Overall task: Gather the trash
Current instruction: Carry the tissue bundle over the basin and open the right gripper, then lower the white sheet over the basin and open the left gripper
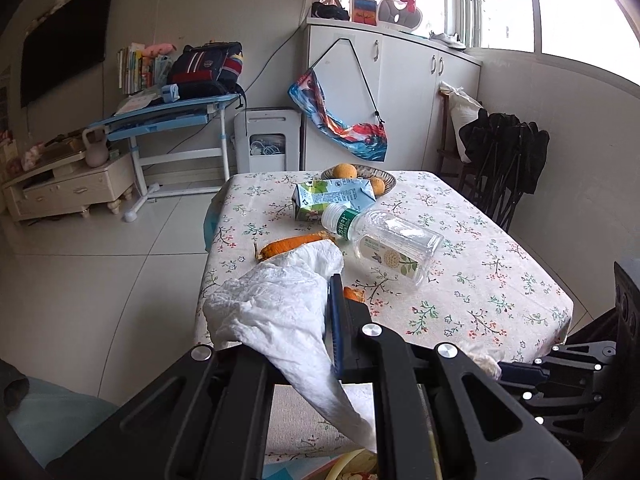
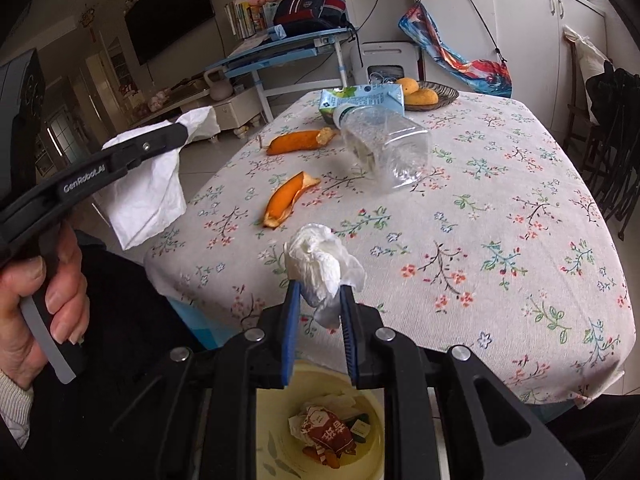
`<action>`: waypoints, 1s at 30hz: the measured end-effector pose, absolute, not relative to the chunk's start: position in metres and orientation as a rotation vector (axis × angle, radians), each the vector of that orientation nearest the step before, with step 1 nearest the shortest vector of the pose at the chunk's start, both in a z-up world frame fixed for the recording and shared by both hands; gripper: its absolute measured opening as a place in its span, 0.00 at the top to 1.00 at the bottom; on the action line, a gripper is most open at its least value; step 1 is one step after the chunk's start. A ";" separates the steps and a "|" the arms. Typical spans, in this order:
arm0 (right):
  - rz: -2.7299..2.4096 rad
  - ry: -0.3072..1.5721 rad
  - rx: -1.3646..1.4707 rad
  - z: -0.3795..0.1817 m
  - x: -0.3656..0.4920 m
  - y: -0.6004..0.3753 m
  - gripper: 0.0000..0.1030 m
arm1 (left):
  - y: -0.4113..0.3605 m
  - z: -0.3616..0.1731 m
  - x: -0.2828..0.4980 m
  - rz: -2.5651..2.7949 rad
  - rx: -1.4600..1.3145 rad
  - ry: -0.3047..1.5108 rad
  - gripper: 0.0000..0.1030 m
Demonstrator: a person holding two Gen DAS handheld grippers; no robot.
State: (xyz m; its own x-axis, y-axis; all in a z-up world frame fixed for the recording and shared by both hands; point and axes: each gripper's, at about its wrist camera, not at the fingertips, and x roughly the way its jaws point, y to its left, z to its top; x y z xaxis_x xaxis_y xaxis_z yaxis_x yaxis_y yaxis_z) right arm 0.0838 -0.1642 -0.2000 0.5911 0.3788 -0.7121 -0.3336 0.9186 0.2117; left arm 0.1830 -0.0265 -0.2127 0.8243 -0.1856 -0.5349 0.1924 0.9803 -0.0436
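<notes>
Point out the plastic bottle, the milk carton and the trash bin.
plastic bottle [image 2: 386, 152]: right wrist view, middle of its clear body.
milk carton [image 1: 332, 196]: left wrist view, its printed side.
trash bin [image 2: 276, 412]: right wrist view, bare inner wall, left of the trash.

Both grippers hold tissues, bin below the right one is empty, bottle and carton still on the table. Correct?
Not quite: the bin is not empty; the right wrist view shows wrappers and scraps in it. The rest stands: left gripper and right gripper each clamp a tissue, bottle and carton remain on the table.
</notes>
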 end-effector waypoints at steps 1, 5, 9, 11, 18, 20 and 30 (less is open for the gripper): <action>0.422 0.855 0.053 -0.202 0.081 -0.162 0.80 | -0.026 -0.213 0.181 -0.202 0.012 0.567 0.93; 0.457 0.922 0.036 -0.212 0.067 -0.155 0.80 | -0.028 -0.211 0.172 -0.207 0.010 0.566 0.93; 0.477 0.994 -0.011 -0.227 0.057 -0.145 0.79 | -0.029 -0.211 0.162 -0.211 0.004 0.563 0.93; 0.485 1.028 -0.029 -0.234 0.055 -0.141 0.79 | -0.029 -0.211 0.158 -0.212 -0.001 0.563 0.93; 0.465 1.086 -0.047 -0.248 0.049 -0.140 0.67 | -0.031 -0.213 0.139 -0.225 -0.009 0.567 0.93; 0.445 1.064 -0.032 -0.244 0.048 -0.146 0.64 | -0.033 -0.214 0.134 -0.229 -0.008 0.568 0.93; 0.298 0.865 0.152 -0.209 0.041 -0.198 0.53 | -0.061 -0.226 0.098 -0.325 0.010 0.666 0.93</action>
State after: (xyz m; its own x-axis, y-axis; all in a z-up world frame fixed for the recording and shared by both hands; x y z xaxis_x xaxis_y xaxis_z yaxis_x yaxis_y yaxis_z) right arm 0.0414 -0.1979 -0.2095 0.6104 0.3184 -0.7253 -0.1958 0.9479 0.2513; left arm 0.0983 -0.0609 -0.2260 0.7375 -0.2932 -0.6084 0.2992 0.9495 -0.0948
